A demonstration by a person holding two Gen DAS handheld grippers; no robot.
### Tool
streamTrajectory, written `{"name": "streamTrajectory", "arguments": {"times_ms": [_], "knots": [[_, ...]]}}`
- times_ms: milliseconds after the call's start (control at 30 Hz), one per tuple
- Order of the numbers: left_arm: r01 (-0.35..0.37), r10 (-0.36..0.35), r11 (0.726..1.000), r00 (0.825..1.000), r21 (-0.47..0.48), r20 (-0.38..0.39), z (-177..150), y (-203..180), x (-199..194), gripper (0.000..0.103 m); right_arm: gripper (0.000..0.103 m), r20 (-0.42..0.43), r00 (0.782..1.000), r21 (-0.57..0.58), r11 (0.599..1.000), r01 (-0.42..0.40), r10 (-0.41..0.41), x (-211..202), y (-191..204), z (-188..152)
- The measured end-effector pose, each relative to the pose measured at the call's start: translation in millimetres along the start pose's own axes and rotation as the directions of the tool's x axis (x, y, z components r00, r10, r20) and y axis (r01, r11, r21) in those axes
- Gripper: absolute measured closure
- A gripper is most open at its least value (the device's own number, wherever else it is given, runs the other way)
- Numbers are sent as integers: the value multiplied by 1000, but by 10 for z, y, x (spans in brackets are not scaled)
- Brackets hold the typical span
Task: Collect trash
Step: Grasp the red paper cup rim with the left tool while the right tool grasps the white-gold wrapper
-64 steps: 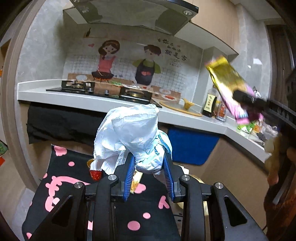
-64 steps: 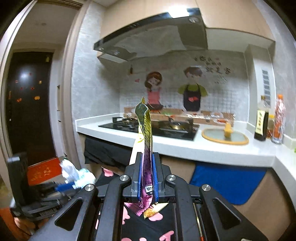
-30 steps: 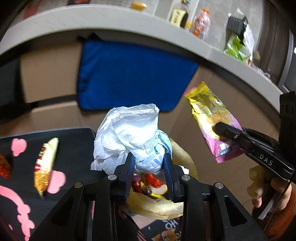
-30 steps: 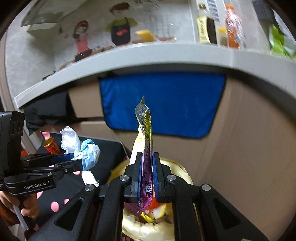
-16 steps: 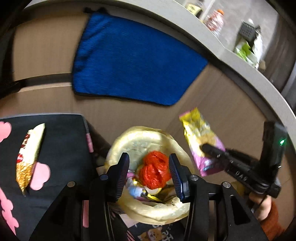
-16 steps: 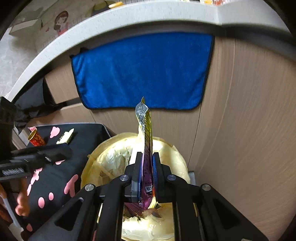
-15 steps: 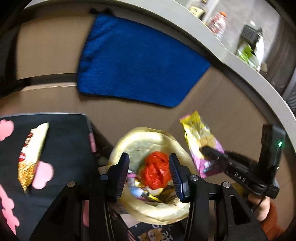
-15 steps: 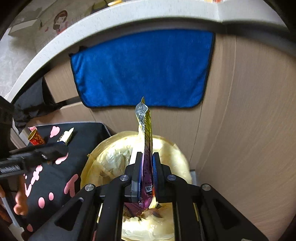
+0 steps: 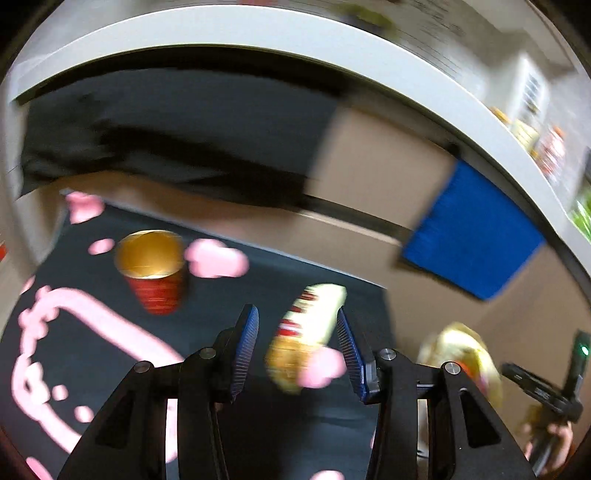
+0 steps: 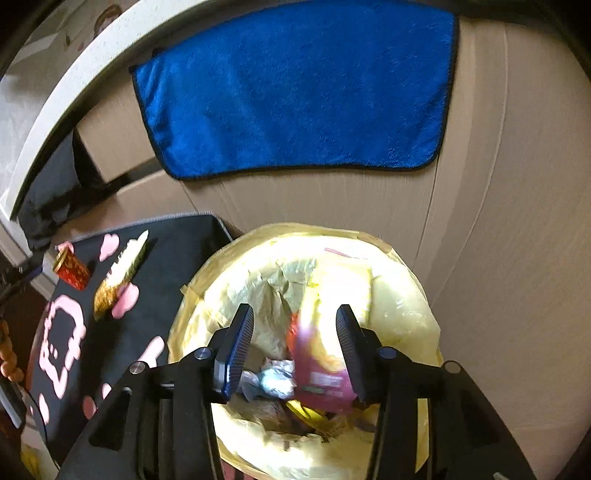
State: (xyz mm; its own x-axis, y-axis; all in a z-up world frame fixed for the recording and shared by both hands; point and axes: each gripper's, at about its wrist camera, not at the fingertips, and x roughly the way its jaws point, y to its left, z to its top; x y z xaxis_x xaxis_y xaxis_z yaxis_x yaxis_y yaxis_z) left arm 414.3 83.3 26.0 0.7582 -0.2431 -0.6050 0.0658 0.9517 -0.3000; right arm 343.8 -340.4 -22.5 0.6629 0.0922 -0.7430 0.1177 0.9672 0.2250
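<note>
My right gripper [image 10: 293, 314] hangs over the bin with the yellow bag [image 10: 406, 266]. Its jaws are opening, and the purple and yellow wrapper [image 10: 317, 369] drops blurred between them, touching neither pad. A crumpled white and blue tissue [image 10: 273, 378] lies in the bin among other trash. My left gripper [image 9: 295, 314] is open and empty above the black mat with pink shapes [image 9: 92, 332]. Beyond its fingers lies a yellow, white and red snack wrapper [image 9: 306, 332], also visible as the snack wrapper [image 10: 122, 273] on the mat. A red cup with a gold inside [image 9: 153, 273] is to the left.
A blue towel [image 10: 295, 92] hangs on the beige cabinet front behind the bin. The white counter edge [image 9: 258, 33] runs above, with a black cloth [image 9: 166, 140] hanging under it. The bin [image 9: 461, 354] and the other gripper in a hand [image 9: 539, 387] show at the right.
My left gripper let the tissue fall into the bin, then swung left over the mat. My right gripper sank toward the bin and opened, releasing the purple wrapper.
</note>
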Motion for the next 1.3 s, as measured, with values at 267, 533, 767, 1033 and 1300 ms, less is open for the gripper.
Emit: {"name": "streamTrajectory", "arguments": {"times_ms": [267, 533, 767, 1033, 1300], "knots": [[-85, 94, 979, 995, -186, 40, 102, 981, -124, 57, 59, 117, 992, -72, 997, -37, 45, -192, 598, 101], [-28, 33, 918, 999, -396, 5, 267, 1504, 315, 57, 63, 13, 979, -215, 957, -194, 202, 114, 1679, 91], [-128, 72, 877, 988, -462, -137, 297, 1680, 850, 70, 63, -48, 972, -284, 929, -236, 232, 498, 2212, -7], [-45, -6, 955, 985, -294, -172, -17, 1456, 443, 98, 63, -80, 964, -265, 927, -264, 252, 1024, 2425, 57], [5, -17, 994, 994, -107, -109, -408, 1182, -313, 98, 59, -81, 983, -191, 965, -179, 166, 1585, 2518, 139]]}}
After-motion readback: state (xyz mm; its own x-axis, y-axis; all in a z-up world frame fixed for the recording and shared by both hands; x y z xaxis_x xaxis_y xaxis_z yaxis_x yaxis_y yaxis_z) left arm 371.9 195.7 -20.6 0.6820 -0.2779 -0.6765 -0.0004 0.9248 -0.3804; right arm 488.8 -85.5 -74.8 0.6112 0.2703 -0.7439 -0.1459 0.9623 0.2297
